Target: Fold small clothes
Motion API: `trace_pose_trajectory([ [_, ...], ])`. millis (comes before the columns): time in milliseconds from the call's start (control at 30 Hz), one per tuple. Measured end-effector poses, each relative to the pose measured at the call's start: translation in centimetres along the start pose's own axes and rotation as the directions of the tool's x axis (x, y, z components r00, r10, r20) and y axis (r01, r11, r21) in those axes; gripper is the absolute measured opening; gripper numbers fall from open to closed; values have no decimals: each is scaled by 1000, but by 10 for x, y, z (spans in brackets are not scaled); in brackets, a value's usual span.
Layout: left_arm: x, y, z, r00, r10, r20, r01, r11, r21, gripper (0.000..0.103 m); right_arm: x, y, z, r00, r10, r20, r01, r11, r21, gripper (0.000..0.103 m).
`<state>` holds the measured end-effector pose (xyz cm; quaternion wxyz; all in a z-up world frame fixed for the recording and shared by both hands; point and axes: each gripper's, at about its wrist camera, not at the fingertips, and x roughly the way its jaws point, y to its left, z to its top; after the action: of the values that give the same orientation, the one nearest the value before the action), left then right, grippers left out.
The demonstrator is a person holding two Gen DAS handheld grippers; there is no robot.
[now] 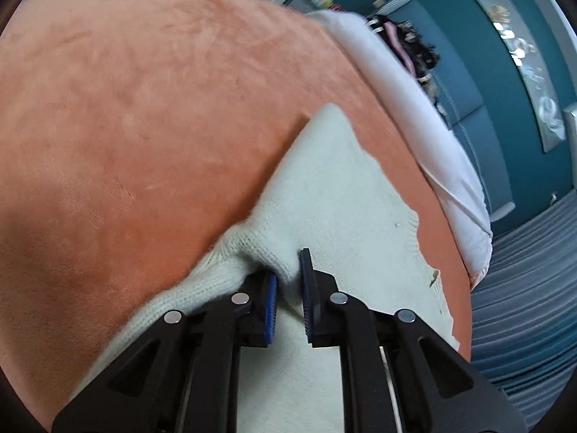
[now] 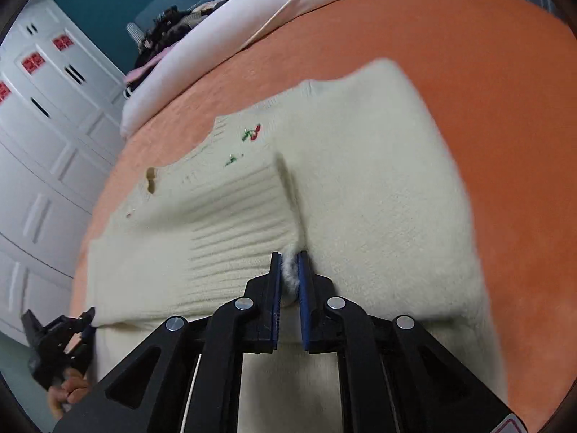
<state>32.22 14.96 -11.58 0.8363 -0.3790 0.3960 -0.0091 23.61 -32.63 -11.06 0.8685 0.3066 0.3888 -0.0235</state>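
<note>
In the left wrist view, the cream sweater (image 1: pixel 324 187) lies on the orange blanket (image 1: pixel 144 108); the left gripper (image 1: pixel 290 270) pinches its edge, jaws narrow. In the right wrist view, the right gripper (image 2: pixel 288 270) is clamped on a sweater fold

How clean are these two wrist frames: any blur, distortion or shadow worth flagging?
Left wrist view: strong fisheye bending, dark corners, a soft shadow at lower left of the orange blanket; sweater edges slightly smeared. Right wrist view: motion blur on the sweater's far edges and the white wardrobe; right gripper sharp.
</note>
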Motion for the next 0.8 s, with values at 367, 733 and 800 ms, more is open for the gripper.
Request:
trace_pose_trajectory([
  [367,-6,7,-10,994,-75,78,70,996,62,12,10,165,32,988,144,-54,-154,937,-313,49],
  [733,-5,13,-21,988,-112,107,103,991,85,12,188,317,-22,946,-33,-322,-204,713,-671,19],
  [800,-6,14,-24,987,-115,109,106,991,87,12,173,288,-14,960,-34,-277,-168,722,-671,15],
])
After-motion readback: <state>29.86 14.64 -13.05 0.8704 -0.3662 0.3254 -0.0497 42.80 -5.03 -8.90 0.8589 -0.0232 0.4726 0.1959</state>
